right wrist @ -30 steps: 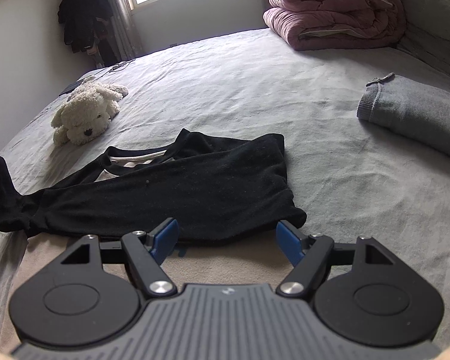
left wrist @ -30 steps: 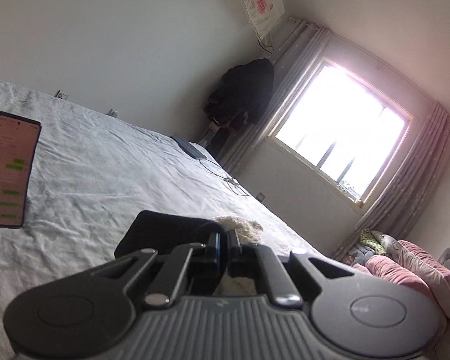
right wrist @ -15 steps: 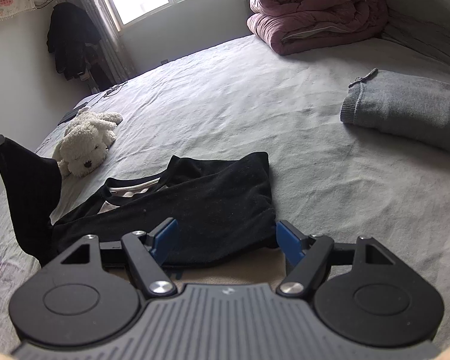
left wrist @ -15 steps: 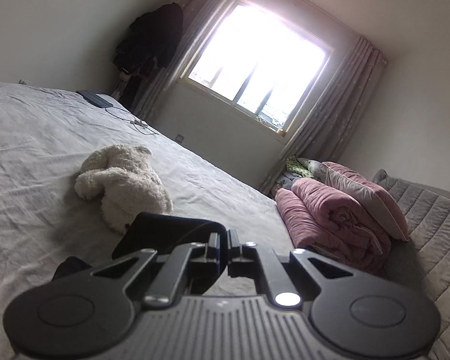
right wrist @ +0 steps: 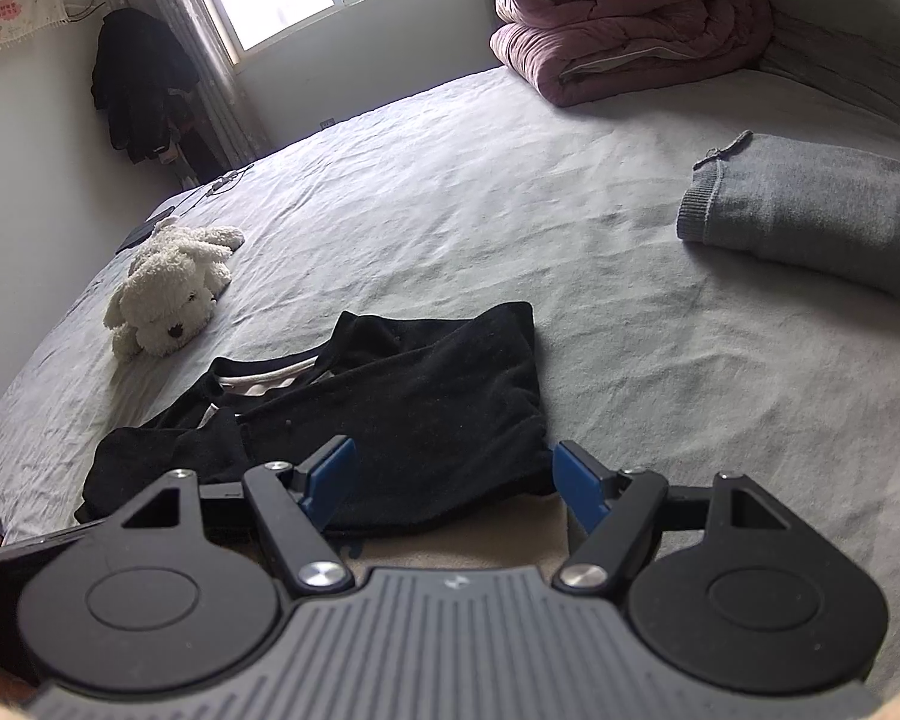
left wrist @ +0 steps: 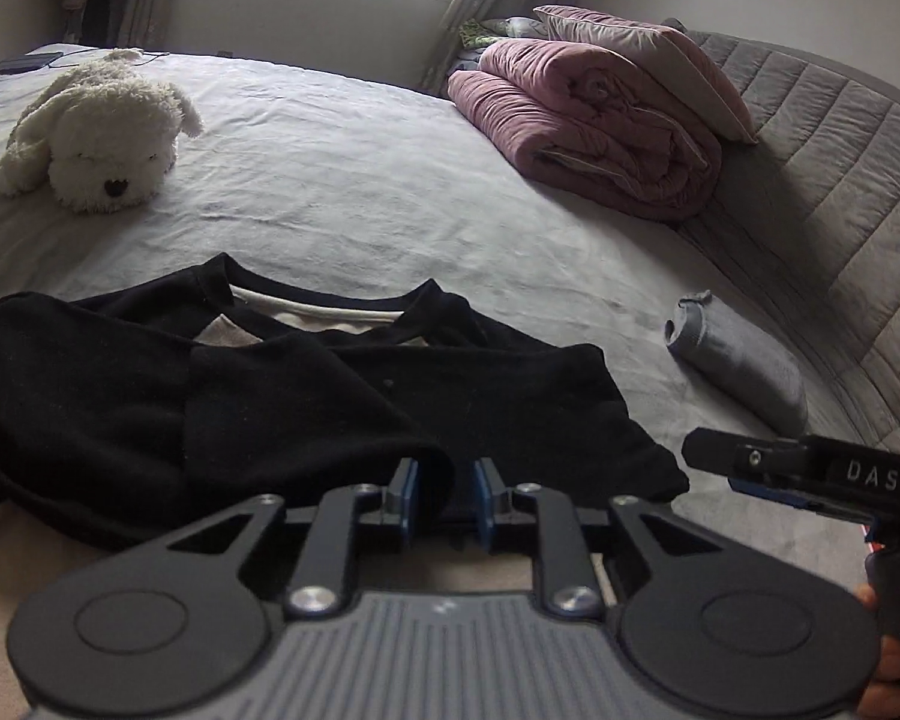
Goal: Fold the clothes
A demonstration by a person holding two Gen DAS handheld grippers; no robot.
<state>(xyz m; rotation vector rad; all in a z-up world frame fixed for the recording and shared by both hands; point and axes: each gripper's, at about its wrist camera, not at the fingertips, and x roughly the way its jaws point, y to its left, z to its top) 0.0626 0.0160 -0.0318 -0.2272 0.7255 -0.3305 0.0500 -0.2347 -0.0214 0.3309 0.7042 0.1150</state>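
A black top [left wrist: 270, 396] with a pale inner lining lies on the grey bed sheet [left wrist: 360, 192], both sleeves folded across its body. My left gripper [left wrist: 445, 495] sits at its near hem with the blue pads a small gap apart and a fold of black cloth between them. My right gripper [right wrist: 453, 477] is open and empty, its blue pads either side of the top's near right edge [right wrist: 426, 420]. The right gripper also shows in the left wrist view [left wrist: 804, 471], just right of the top.
A white plush dog [left wrist: 96, 132] lies at the far left of the bed. A folded grey garment [right wrist: 804, 216] lies to the right. A rolled pink duvet [left wrist: 588, 126] and pillow sit by the grey padded headboard [left wrist: 840, 192]. Dark clothes hang by the window [right wrist: 138, 84].
My left gripper swung the held sleeve from high on the left down across the top and its jaws have parted slightly. The right gripper stayed open at the near edge.
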